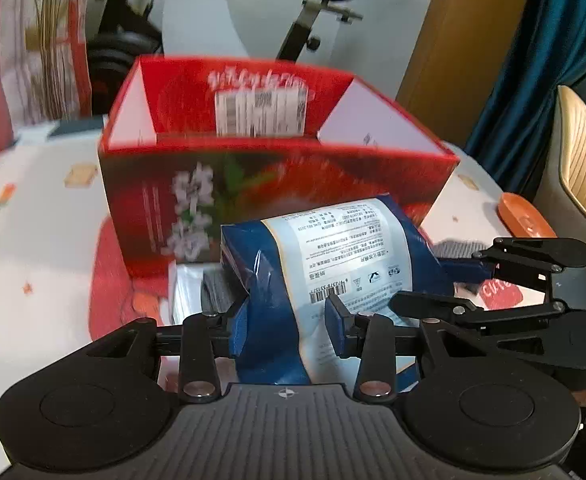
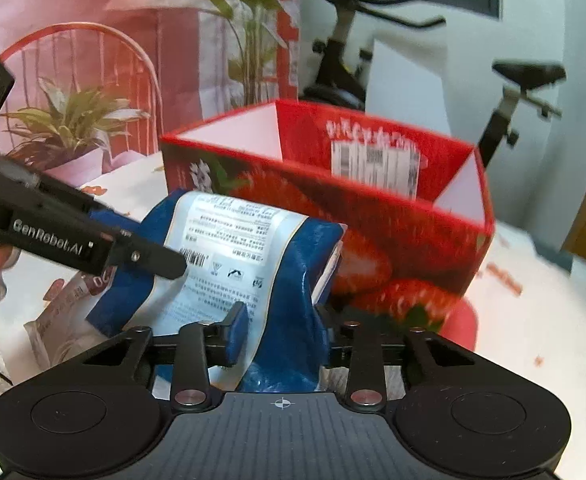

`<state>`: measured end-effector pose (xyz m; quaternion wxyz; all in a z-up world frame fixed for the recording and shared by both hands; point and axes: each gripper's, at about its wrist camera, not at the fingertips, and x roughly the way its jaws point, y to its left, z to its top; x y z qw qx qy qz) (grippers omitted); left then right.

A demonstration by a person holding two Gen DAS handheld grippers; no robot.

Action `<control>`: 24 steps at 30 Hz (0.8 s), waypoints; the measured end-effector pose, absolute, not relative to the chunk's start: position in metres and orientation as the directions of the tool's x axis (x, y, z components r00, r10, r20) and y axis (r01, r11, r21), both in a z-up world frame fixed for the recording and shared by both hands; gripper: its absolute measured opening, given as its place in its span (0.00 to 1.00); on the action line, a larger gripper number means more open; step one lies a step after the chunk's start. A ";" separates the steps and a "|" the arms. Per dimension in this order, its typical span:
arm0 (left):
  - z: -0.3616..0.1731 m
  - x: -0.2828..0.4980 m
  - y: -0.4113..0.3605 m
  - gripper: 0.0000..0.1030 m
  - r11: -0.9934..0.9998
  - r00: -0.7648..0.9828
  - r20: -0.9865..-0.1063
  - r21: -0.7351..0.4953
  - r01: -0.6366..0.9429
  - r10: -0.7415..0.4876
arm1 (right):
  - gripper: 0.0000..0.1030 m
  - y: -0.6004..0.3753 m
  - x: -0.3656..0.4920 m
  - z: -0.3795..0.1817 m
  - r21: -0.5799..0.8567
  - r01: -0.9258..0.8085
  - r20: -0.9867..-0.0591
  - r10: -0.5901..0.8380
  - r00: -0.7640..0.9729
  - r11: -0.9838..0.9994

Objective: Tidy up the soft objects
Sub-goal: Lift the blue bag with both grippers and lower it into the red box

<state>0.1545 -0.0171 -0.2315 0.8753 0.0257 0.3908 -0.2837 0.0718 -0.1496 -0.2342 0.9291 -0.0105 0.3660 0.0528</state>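
Observation:
A soft blue and white packet (image 1: 333, 256) is held up off the table in front of an open red strawberry box (image 1: 277, 184). My left gripper (image 1: 289, 328) is shut on the packet's near end. My right gripper (image 2: 281, 332) is shut on the same packet (image 2: 245, 248) from the other side. The box (image 2: 393, 248) stands just behind the packet and its top is open. The right gripper's body shows at the right of the left wrist view (image 1: 525, 280). The left gripper's arm crosses the left of the right wrist view (image 2: 73, 236).
More packets lie on the table under the held one, a white and grey one (image 1: 197, 292) and a white and red one (image 2: 65, 304). A red mat (image 1: 113, 280) lies under the box. An exercise bike (image 1: 325, 12), potted plants (image 2: 69, 128) and an orange dish (image 1: 525, 216) surround the table.

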 end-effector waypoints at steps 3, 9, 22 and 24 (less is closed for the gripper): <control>-0.216 0.148 -0.017 0.41 0.829 0.569 -0.664 -0.142 0.541 -0.485 | 0.27 -0.150 0.069 -0.218 -0.019 -0.136 -0.653 0.091 0.752 0.991; -0.175 0.143 -0.018 0.41 0.800 0.626 -0.588 -0.060 0.597 -0.512 | 0.25 -0.154 0.078 -0.176 -0.140 -0.211 -0.595 0.088 0.799 0.967; -0.103 0.190 -0.040 0.40 0.832 0.795 -0.323 0.038 0.553 -0.514 | 0.17 -0.143 0.147 -0.153 -0.600 -0.174 -0.362 -0.070 0.930 0.781; -0.097 0.198 -0.045 0.40 0.836 0.812 -0.269 0.045 0.547 -0.518 | 0.17 -0.145 0.161 -0.158 -0.622 -0.145 -0.338 -0.097 0.936 0.769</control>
